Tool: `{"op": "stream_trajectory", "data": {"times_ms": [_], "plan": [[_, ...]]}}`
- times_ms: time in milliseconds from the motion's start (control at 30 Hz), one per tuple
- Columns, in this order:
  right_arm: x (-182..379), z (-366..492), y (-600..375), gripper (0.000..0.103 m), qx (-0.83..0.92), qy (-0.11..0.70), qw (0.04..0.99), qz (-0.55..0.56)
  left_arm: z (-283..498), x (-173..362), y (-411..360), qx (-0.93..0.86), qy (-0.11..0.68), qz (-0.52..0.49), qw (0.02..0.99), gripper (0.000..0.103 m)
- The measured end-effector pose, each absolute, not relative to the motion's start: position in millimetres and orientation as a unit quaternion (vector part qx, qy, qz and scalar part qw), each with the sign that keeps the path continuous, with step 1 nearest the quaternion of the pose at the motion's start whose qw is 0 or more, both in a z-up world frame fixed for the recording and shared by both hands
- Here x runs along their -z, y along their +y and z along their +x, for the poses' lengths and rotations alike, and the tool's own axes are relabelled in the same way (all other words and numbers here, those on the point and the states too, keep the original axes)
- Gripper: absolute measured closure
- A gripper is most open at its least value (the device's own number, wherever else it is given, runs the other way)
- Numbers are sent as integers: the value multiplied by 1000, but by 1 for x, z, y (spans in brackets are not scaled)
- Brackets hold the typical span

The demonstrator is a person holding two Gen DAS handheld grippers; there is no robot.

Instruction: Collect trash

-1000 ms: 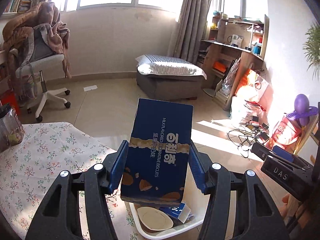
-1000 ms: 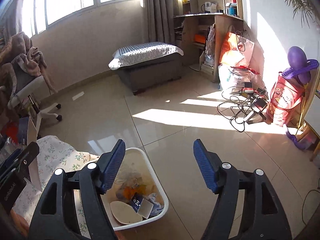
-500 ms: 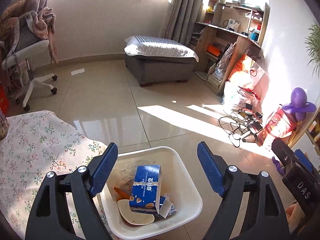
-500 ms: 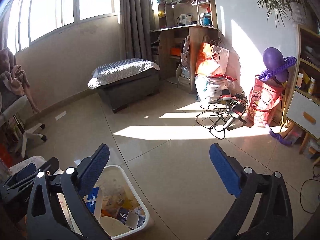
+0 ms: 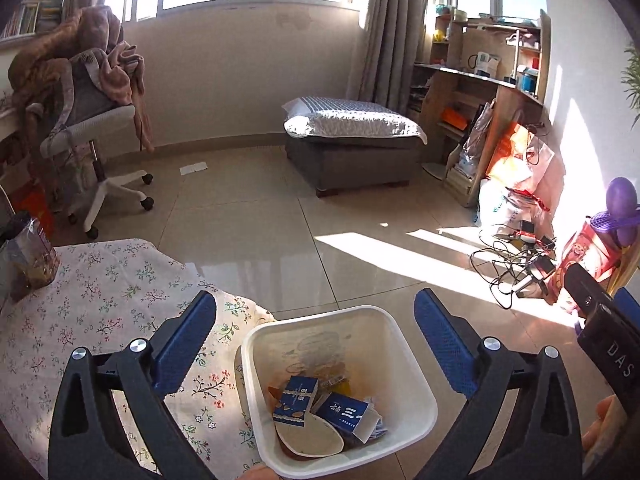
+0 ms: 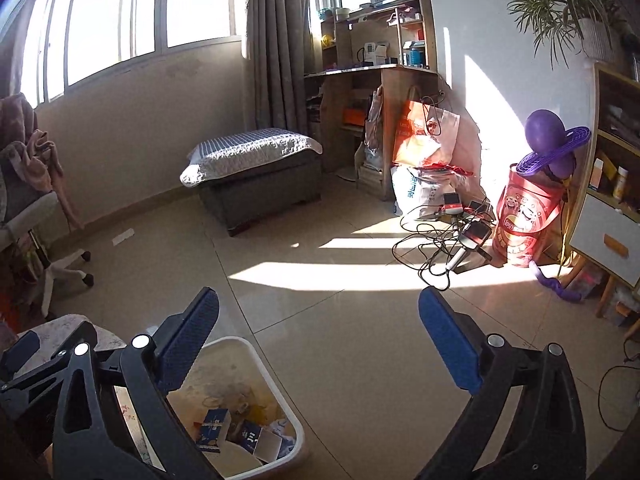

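Observation:
A white trash bin [image 5: 404,352] stands on the floor beside the table. Inside it lie a blue biscuit box [image 5: 295,401], a second blue carton [image 5: 347,414], a pale disc [image 5: 310,438] and other scraps. My left gripper [image 5: 315,344] is open and empty, above the bin. My right gripper [image 6: 319,344] is open and empty, to the right of the bin [image 6: 248,350], over the floor. The blue box also shows in the right wrist view [image 6: 212,430].
A table with a flowered cloth [image 5: 92,300] is left of the bin, with a clear jar [image 5: 32,256] on it. A swivel chair [image 5: 96,128], a grey ottoman [image 5: 352,148], a shelf unit [image 5: 480,92] and floor cables [image 6: 444,240] lie beyond.
My left gripper opened and let go of the blue biscuit box, which dropped into the bin and tipped over. Both grippers have risen and opened wider.

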State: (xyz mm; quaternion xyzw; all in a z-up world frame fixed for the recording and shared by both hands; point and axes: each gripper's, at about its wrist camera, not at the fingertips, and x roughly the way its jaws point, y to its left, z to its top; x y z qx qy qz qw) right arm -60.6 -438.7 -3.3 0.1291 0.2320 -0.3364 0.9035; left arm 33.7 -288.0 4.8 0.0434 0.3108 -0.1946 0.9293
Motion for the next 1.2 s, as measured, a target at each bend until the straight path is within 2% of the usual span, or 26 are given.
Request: {"op": "stream_trajectory", "data": {"times_ms": [133,467,833,1200], "plan": [[4,-59,-437,7,342,233,902,125,35,-3,-291,171,313,73,931,7],[4,-53,-413,7,322,242,909,104,32,5,-265,153,339,60,926,7],[6,-44,-381,7,282,250,922,90,27,0,-211,119,340,28,932,7],[6,-40,-365,7,259,251,929,85,29,1,-192,107,348,15,931,7]]}}
